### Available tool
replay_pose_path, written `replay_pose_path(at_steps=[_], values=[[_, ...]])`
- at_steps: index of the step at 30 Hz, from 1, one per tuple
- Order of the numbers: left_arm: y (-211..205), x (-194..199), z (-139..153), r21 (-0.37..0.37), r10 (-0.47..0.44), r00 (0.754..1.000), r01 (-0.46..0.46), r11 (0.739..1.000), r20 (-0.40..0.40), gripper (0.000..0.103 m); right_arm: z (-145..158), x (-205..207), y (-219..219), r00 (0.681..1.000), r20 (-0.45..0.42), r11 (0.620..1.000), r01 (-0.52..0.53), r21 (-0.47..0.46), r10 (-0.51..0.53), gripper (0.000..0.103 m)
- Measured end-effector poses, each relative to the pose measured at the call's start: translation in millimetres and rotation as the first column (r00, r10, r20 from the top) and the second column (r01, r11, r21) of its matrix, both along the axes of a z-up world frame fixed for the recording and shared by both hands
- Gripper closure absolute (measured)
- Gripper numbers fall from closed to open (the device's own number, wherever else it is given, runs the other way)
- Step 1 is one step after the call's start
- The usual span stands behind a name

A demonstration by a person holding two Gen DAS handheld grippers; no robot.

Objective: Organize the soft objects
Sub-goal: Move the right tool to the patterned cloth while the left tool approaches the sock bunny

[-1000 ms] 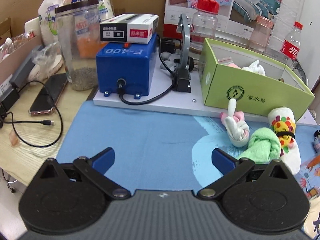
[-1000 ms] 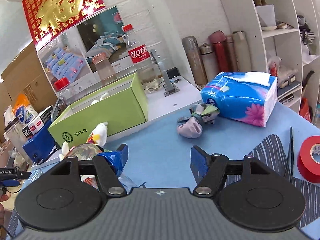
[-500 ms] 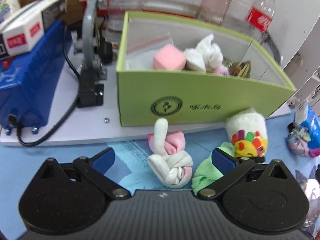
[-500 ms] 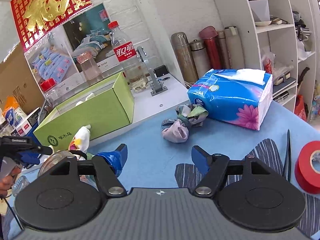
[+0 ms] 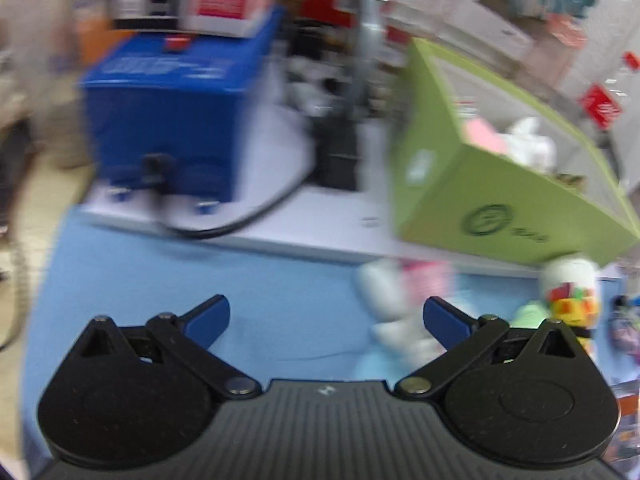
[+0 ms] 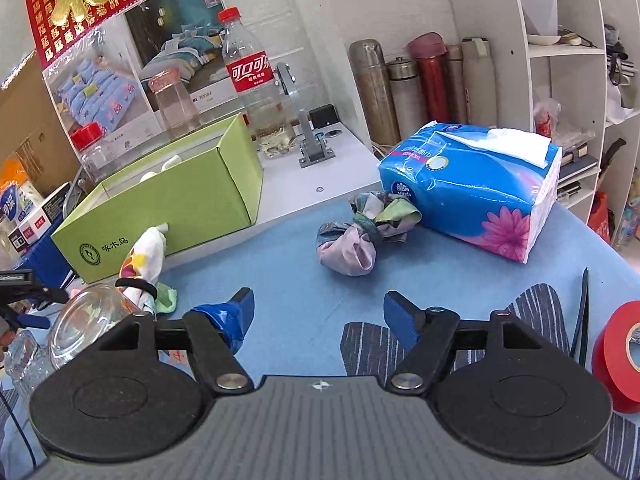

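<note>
both grippers, left [image 5: 326,318] and right [image 6: 316,316], are wide open and empty. next, pick a knotted white sock [image 5: 394,322] for the green cardboard box [image 5: 500,204].

"Vinda" on blue tissue pack [image 6: 468,188]

A cluttered workroom or small office is showing here. White shelving [image 6: 576,80] is standing at two o'clock, holding books and bags; thermos flasks [image 6: 416,84] are lining the wall at one o'clock. A blue machine [image 5: 168,120] is sitting at eleven o'clock, cardboard boxes [image 6: 24,120] stacking behind, bedding posters [image 6: 176,60] hanging at twelve.
</note>
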State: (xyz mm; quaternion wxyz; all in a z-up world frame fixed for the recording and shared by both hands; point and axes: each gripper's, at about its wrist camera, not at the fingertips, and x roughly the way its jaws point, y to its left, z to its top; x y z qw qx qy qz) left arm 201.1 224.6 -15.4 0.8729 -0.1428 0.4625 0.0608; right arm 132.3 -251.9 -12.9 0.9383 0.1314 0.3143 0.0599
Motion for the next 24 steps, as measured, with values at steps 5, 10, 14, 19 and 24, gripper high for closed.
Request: replay_pose_path(at_steps=[5, 10, 14, 19, 24], values=[[18.2, -31.6, 16.3, 0.023, 0.02, 0.997, -0.022, 0.999, 0.074, 0.001, -0.1, 0.7, 2.4, 1.0, 0.002, 1.0, 0.003, 0.0, -0.003, 0.045], [-27.4, -3.1, 30.6, -0.07, -0.171, 0.978, 0.18, 0.981, 0.119, 0.001, 1.7, 0.8, 10.1, 1.0, 0.0, 1.0, -0.015, -0.001, 0.015, 0.045], [-68.1, 35.0, 17.9, -0.066, -0.275, 0.96, 0.278, 0.958, 0.05, 0.001, 5.0, -6.6, 12.0, 1.0, 0.01, 1.0, -0.023, -0.012, 0.023, 0.045], [-90.9, 56.8, -10.6, 0.07, -0.277, 0.958, 0.282, 0.957, -0.082, 0.001, 6.4, -8.5, 0.7, 1.0, 0.012, 1.0, 0.005, -0.011, -0.005, 0.045], [-70.7, 36.4, -17.5, 0.147, -0.211, 0.974, 0.221, 0.964, -0.08, 0.001, 3.1, -1.6, -5.5, 1.0, -0.003, 1.0, 0.007, -0.02, -0.007, 0.044]])
